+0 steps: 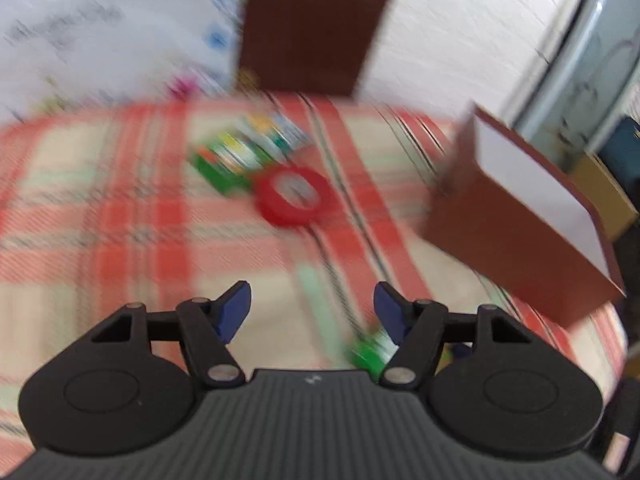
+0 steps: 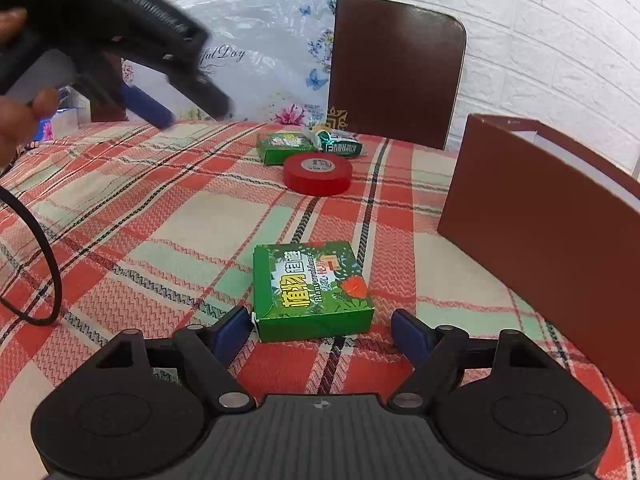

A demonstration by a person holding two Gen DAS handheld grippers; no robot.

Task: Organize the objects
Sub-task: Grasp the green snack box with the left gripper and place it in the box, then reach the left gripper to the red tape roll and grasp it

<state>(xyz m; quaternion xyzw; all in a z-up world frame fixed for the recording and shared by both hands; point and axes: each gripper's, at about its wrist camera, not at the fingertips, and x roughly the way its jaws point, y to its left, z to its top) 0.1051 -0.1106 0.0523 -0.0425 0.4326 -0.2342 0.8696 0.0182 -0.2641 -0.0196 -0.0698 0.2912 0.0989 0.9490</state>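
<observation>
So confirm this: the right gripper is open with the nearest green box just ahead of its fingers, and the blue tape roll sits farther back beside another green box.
Not quite: the tape roll is red, not blue, as the right wrist view shows. The rest holds: the right gripper is open, the nearest green box lies just ahead of its fingers, and the roll sits beside another green box.

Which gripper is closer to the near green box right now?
Right. The right gripper is open just in front of the green box, its fingers flanking the box's near edge. The left gripper is raised above the table's far left, well away.
</observation>
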